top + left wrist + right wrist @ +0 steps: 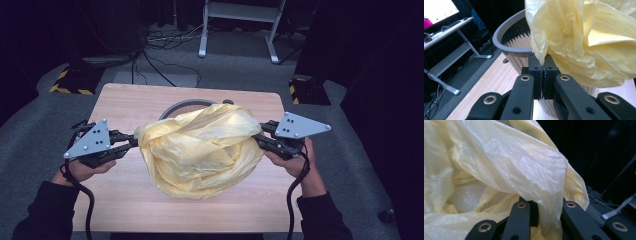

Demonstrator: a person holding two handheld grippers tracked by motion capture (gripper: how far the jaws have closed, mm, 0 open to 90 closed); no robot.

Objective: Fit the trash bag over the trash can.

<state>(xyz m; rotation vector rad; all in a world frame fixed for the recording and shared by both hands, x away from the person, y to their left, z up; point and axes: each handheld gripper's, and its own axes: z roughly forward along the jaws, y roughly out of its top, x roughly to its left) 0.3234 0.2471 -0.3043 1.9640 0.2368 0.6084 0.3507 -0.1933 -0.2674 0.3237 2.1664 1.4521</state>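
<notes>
Yellow plastic bag (200, 150) hangs stretched between my two tongs, bunched up and crinkled above the middle of the wooden table (125, 200). From the high view I see the left gripper (134, 141) at the bag's left edge and the right gripper (260, 136) at its right edge, each pointing inward toward the other, so the bag sits squarely between them.

On the left gripper view the jaws are pressed tight together, with a thin pinch of the bag's film (541, 56) caught at the tips and the rest of the bag billowing up and to the right. That one is clamped on the bag.

On the right gripper view the film (511, 170) drapes over and down between the jaws, hiding the tips. The jaws sit close with the plastic between them, and the bag's edge stays pulled to them in the high view, so I read this one as gripping the bag too.

Behind and under the bag stands a grey ribbed bin (509, 42); its rim (175, 106) peeks out past the bag's far side. The bag's lower folds hang in front of the bin's wall.
</notes>
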